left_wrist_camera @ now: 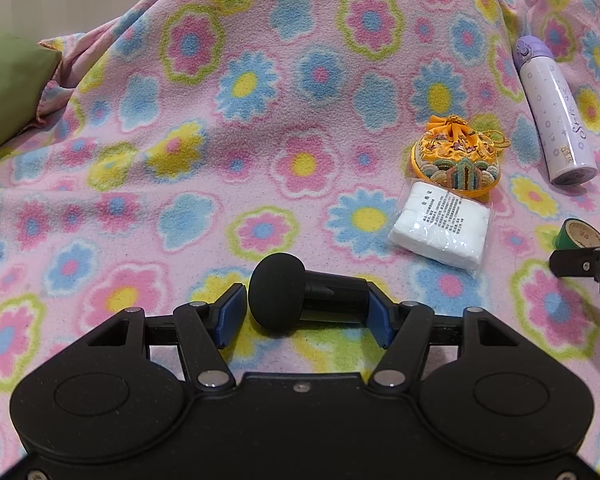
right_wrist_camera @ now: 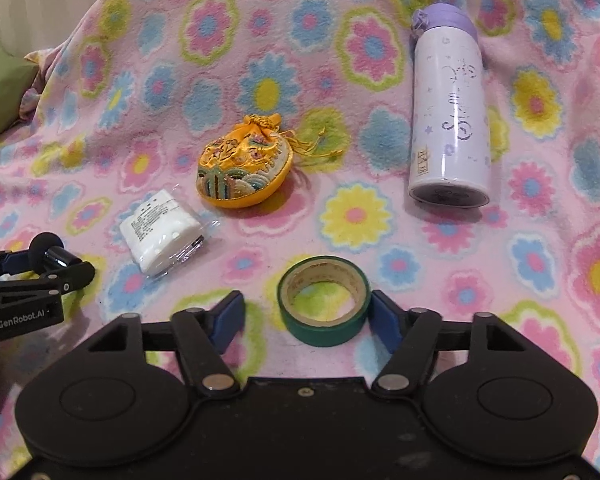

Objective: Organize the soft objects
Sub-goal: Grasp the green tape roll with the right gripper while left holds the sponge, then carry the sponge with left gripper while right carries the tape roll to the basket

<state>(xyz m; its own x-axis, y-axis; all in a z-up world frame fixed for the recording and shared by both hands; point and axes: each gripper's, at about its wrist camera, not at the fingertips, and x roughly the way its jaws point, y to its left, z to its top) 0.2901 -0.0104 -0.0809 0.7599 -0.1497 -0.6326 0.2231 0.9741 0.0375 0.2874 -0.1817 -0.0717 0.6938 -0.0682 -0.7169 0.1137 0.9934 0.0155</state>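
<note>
Flowered pink fleece blanket [left_wrist_camera: 260, 128] covers everything; what lies beneath is hidden. Print on the white wipes packet [right_wrist_camera: 162, 236] is unreadable. My left tongs [left_wrist_camera: 306, 314] grip a black foam-headed microphone [left_wrist_camera: 278, 294] lying crosswise between the pads. My right tongs [right_wrist_camera: 306, 320] stand partly apart around a green tape roll [right_wrist_camera: 324, 300], right pad touching it, left pad clear. An embroidered yellow pouch [right_wrist_camera: 242, 176] rests beyond, beside a lilac flask [right_wrist_camera: 450, 120].

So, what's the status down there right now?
Left tool clamped on black foam-tipped mic. Right tool open around green tape roll, one pad touching. Nothing in the way.
</note>
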